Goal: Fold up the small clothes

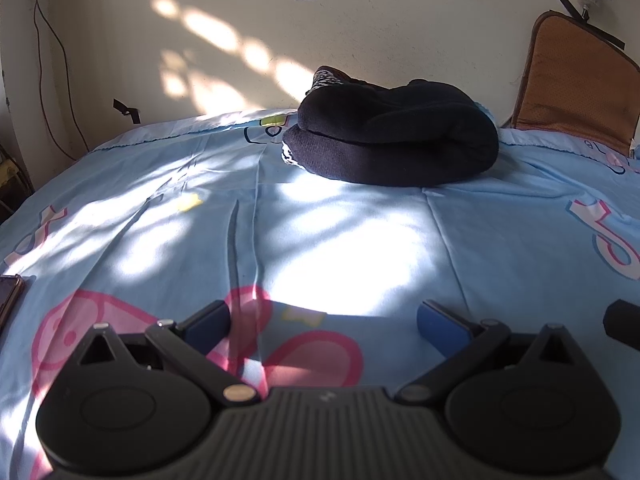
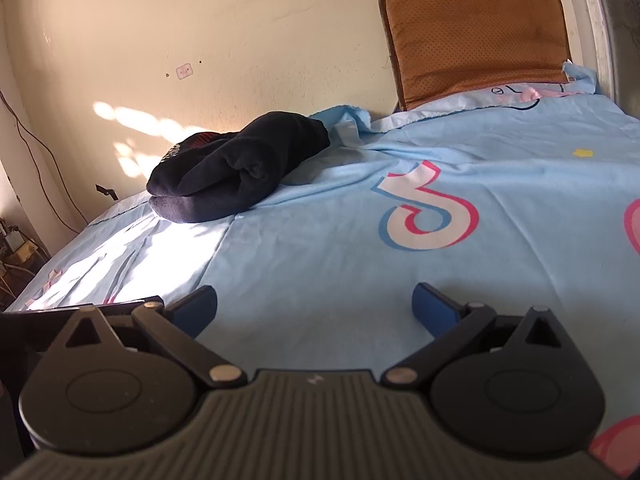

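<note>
Black knit stuff was the only clothing around; one dark bundle (image 1: 394,136) sat folded over on itself on the blue bedsheet (image 1: 360,232), well ahead of the left gripper (image 1: 324,320) and a bit to the right of its fingers; from the right wrist view the same bundle (image 2: 236,172) was off ahead and to the left of the right gripper (image 2: 314,308). Looked like one main black garment with a second patterned black-and-white piece poking out behind it, though I couldn't tell for sure whether that was two items or one.

Both grippers were spread wide with nothing between the pads; two blue pads on each, so four in total; the left one's right pad (image 1: 440,322) hovered over bare sheet, and the other's left pad (image 2: 196,310) did the same. Neither was touching the clothes.

Sheet itself was light blue with pink cartoon prints; one big pink shape (image 1: 100,332) lay right under the left fingers, and one pink-and-white musical-note logo (image 2: 428,212) was ahead of the right fingers, slightly to their right. One brown cushion (image 2: 476,32) leaned upright against the cream wall (image 2: 200,20), far ahead and right of both; one phone edge (image 1: 10,296) peeked in far left of the left fingers; sun patches across the sheet.
</note>
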`<state>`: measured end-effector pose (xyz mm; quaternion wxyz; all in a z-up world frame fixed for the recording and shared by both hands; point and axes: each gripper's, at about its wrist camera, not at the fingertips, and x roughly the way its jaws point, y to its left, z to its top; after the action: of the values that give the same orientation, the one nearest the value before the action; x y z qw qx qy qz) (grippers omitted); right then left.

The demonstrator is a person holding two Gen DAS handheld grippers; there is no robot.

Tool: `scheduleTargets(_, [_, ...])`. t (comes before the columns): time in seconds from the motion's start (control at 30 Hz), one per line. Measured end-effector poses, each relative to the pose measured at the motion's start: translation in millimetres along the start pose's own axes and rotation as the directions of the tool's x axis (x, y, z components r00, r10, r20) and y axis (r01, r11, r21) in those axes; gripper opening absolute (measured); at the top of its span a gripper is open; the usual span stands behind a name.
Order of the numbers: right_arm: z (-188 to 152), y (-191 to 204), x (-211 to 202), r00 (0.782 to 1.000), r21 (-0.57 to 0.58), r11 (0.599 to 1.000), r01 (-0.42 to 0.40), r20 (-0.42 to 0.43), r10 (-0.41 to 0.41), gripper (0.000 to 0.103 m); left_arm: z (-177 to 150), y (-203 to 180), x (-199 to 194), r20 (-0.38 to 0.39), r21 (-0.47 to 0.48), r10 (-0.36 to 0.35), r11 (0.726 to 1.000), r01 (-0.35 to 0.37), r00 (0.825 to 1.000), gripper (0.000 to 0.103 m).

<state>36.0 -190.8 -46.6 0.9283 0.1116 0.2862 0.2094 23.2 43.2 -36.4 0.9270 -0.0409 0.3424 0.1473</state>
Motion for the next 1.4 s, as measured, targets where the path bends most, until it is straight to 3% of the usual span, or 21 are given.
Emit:
scheduleTargets(0.83, [0, -8, -3, 0.999, 0.058, 0.997, -0.043, 0.020, 0.042, 0.103, 11, 0, -2, -0.104, -0.010, 0.009, 1.000, -0.010, 0.995, 0.103])
scheduleTargets(1.0, [0, -3, -8, 1.000, 0.037, 0.999, -0.014, 0.025, 0.013, 0.103, 10, -8, -20, -0.022, 0.075, 0.111, 0.991, -0.109, 0.994, 0.103])
scheduleTargets(1.2, [9, 3, -23, 0.998, 0.021, 0.999, -0.036, 0.062, 0.034, 0.103, 16, -12, -37, 0.024, 0.105, 0.125, 0.986, -0.127, 0.992, 0.103])
scheduleTargets(1.4, [15, 10, -35, 0.995, 0.007, 0.998, -0.062, 0.078, 0.061, 0.103, 19, -14, -47, 0.035, 0.089, 0.096, 0.991, -0.099, 0.995, 0.103])
